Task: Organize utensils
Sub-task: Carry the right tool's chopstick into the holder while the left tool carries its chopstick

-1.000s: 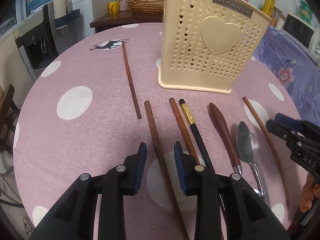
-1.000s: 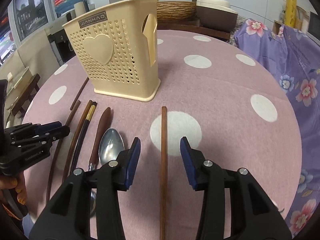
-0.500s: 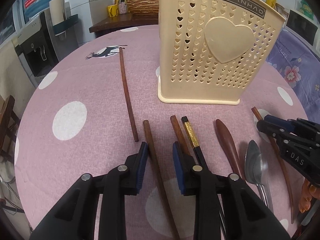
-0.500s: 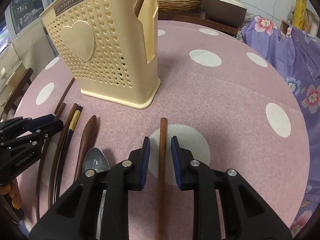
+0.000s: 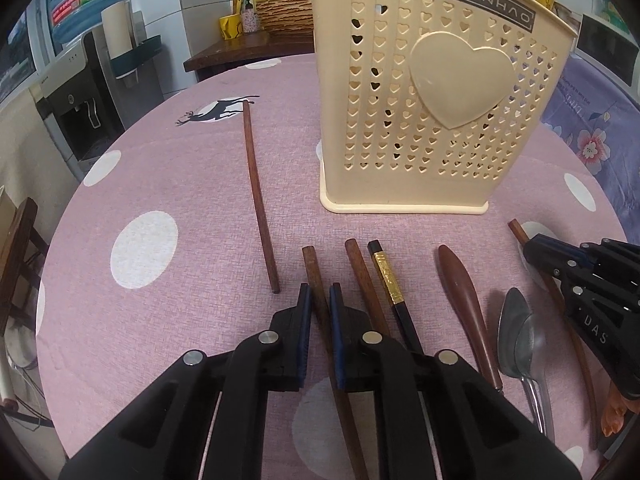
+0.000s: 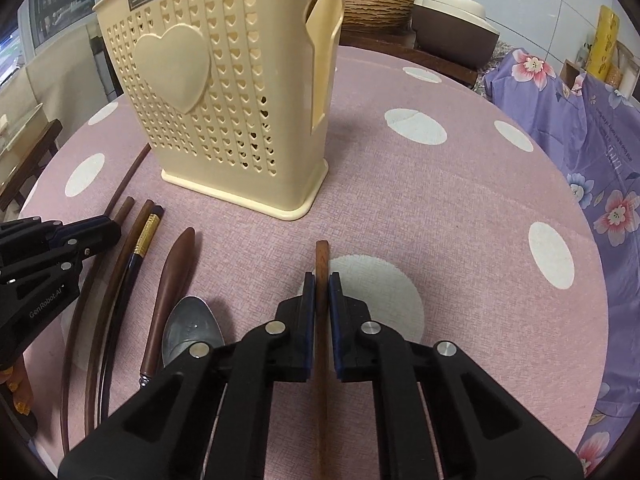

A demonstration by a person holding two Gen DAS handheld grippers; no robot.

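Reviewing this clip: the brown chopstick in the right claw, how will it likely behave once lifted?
The brown chopstick looks like rigid wood, so it probably stays straight. The right claw pinches it near its far end, leaving most of its length behind the pads, so it may pivot or droop. Its slim smooth shaft could slip, and would likely roll if dropped on the tablecloth.

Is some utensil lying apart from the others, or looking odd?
Yes. One thin brown chopstick lies alone, left of the cream holder, away from the row nearer the camera. The black chopstick with a gold band has no visible partner. Nothing looks spilled or broken.
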